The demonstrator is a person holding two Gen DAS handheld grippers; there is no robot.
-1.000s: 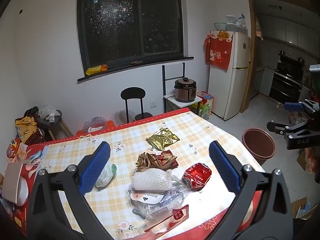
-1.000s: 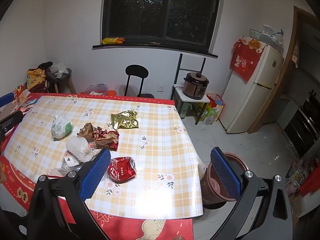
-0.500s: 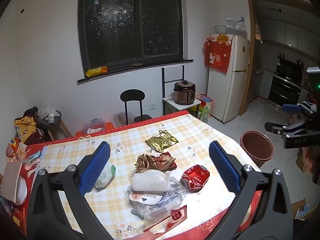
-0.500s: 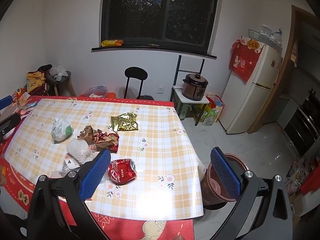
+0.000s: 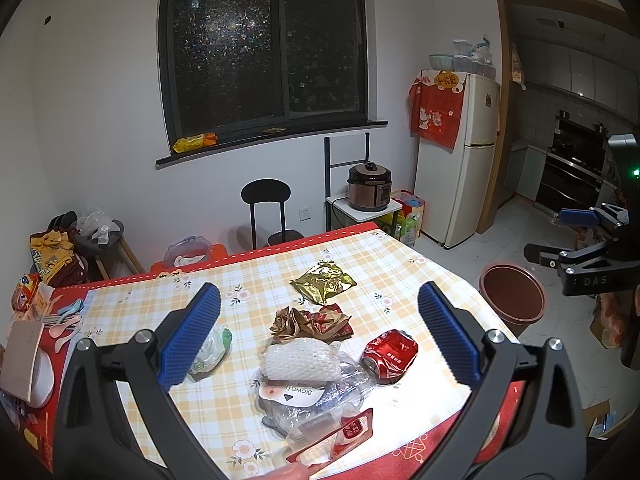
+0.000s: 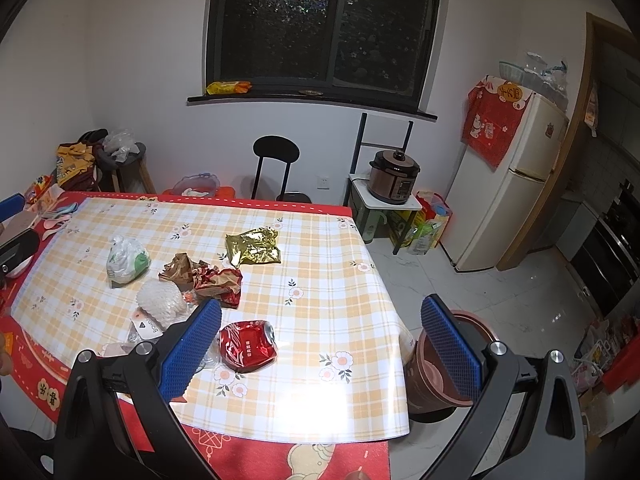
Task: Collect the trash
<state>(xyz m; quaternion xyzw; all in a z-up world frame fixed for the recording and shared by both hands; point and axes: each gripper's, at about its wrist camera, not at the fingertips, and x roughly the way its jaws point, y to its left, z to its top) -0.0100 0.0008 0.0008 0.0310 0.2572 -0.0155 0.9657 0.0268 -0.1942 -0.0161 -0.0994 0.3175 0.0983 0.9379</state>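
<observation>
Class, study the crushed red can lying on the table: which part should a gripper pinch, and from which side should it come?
Pinch the crushed red can across its flattened middle, coming from above. It lies on its side, dented, its top end facing the bin, so the squashed walls probably offer flatter faces. The right gripper hangs open nearest it.

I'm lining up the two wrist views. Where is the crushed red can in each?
Left wrist: crushed red can lies right of centre, near the table's right edge.
Right wrist: it lies lower left of centre, beside the left finger.
Shared landmark: gold foil wrapper.
</observation>
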